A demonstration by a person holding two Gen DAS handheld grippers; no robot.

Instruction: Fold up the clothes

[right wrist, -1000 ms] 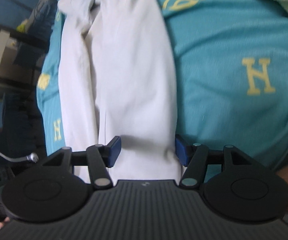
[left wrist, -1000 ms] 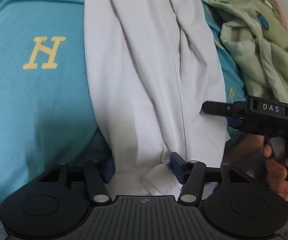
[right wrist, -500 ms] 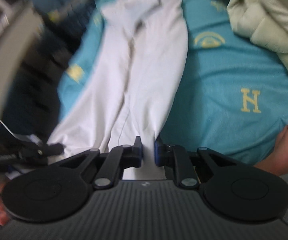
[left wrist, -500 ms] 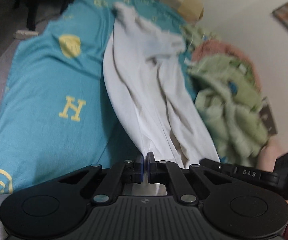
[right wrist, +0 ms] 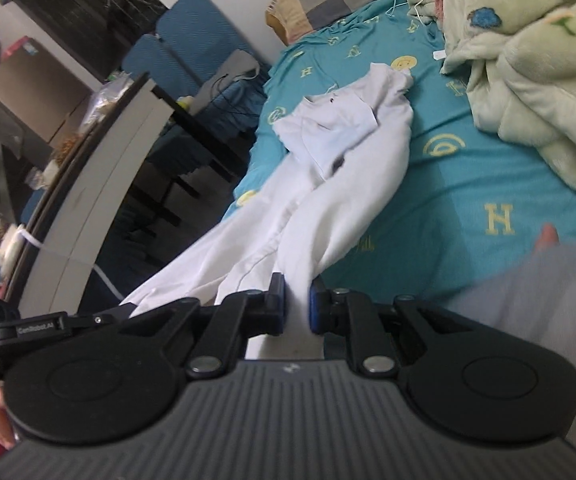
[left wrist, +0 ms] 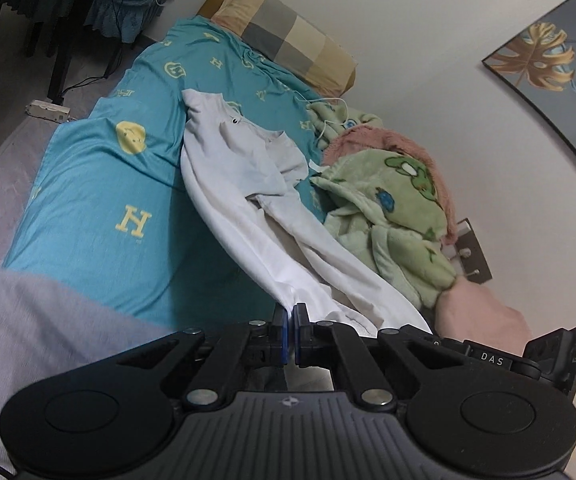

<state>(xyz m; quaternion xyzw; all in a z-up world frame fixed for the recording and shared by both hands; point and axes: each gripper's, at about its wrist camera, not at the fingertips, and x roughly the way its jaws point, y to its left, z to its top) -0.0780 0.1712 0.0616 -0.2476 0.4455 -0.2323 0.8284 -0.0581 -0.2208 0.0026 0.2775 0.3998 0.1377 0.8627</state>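
While your left gripper (left wrist: 291, 334) and right gripper (right wrist: 296, 303) each have jaws clamped on a hem corner of the white cotton garment (left wrist: 248, 184), its far end lies on the teal patterned bedsheet (left wrist: 100, 200), beside a green fleece blanket (left wrist: 391, 208).

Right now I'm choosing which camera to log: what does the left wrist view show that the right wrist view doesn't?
Only left wrist: a framed leaf picture on the wall and a power strip on the floor. Only right wrist: a cardboard box and blue chair. Both: the white garment on the teal sheet, pinched by the left gripper and right gripper.
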